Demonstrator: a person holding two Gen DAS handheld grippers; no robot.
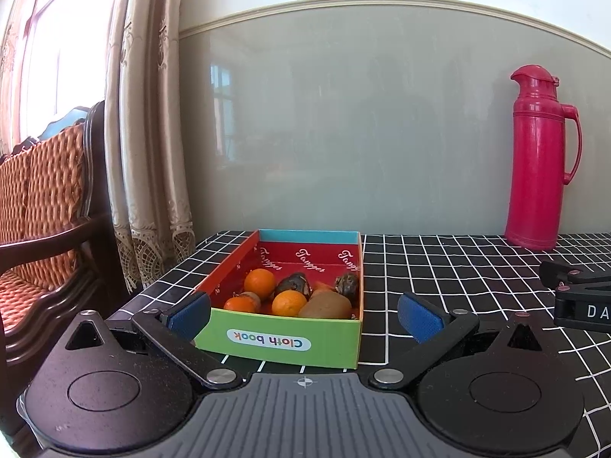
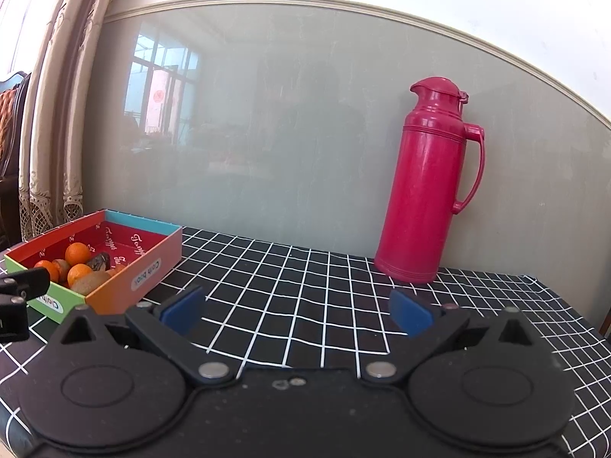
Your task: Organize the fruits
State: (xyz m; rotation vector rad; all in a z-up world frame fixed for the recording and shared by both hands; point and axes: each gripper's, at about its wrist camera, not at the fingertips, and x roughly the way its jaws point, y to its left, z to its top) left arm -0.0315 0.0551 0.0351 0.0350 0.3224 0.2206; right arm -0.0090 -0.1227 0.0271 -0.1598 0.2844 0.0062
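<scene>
A black tablecloth (image 2: 305, 290) gridded with thin white lines carries a magenta-red flask (image 2: 424, 187) and a box (image 1: 282, 343) — green front, orange side, blue far wall, red lettered lining — holding orange tangerines (image 1: 259, 284) and a brown kiwi (image 1: 324, 307).

Worktop (image 2: 305, 286) covered by a black cloth with a white grid, pushed against a pale green wall panel on the far side. Open cardboard box (image 1: 282, 343) at the far left, resting flat on the cloth, green near wall printed "Cloth book", red lining inside. In the box: oranges (image 1: 259, 282), a brown kiwi (image 1: 324, 305), dark wrinkled fruits (image 1: 293, 283), bunched toward the near end, far half of the box floor bare. Red thermos jug (image 2: 427, 179) upright at the far right, touching or just beside the wall, handle to the right, well apart from the box. Bare gridded cloth between the two.
</scene>
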